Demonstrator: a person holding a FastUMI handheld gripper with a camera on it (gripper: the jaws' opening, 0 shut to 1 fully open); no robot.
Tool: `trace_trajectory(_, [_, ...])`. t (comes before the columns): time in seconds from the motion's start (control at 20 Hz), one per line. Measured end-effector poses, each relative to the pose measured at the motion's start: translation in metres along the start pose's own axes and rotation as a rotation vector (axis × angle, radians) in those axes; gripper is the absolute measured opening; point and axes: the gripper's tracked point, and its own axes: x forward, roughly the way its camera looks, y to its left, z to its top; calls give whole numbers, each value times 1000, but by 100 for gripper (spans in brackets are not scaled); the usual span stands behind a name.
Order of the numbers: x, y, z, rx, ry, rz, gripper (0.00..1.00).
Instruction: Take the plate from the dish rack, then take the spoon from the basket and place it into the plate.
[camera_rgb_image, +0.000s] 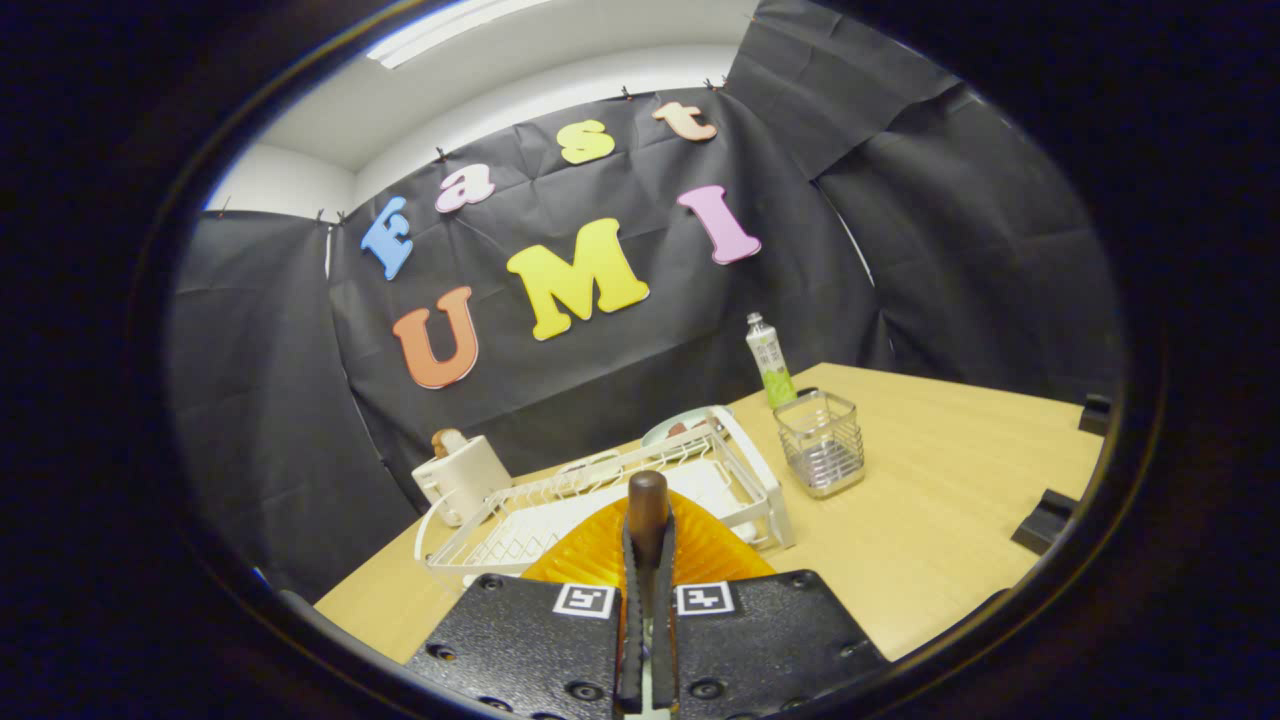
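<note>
Closest in, the gripper (648, 560) has its two black fingers (633, 600) drawn narrow and pressed on a dark brown wooden handle (647, 500) that stands up between them; I take it for the spoon's handle, though its bowl is hidden. Directly beneath and just ahead lies the ribbed orange plate (590, 555), resting on the light wooden tabletop (930, 520) against the near side of the white wire dish rack (600, 495). Beyond the rack on one side stands a white mug-like holder (462, 478); on the other a clear ribbed basket (820, 443), with a green-and-white tube (769, 360) behind it toward the tabletop's far edge. By my reading the plate is already out of the rack and the spoon out of the basket; what remains is lowering and releasing it onto the plate.
</note>
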Motion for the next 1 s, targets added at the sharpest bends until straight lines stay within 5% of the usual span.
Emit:
trace_trajectory(0.4, [-1,-2,-17,12,36,43,18])
trace_trajectory(1.0, [-25,-19,41,-200,-145,-17,89])
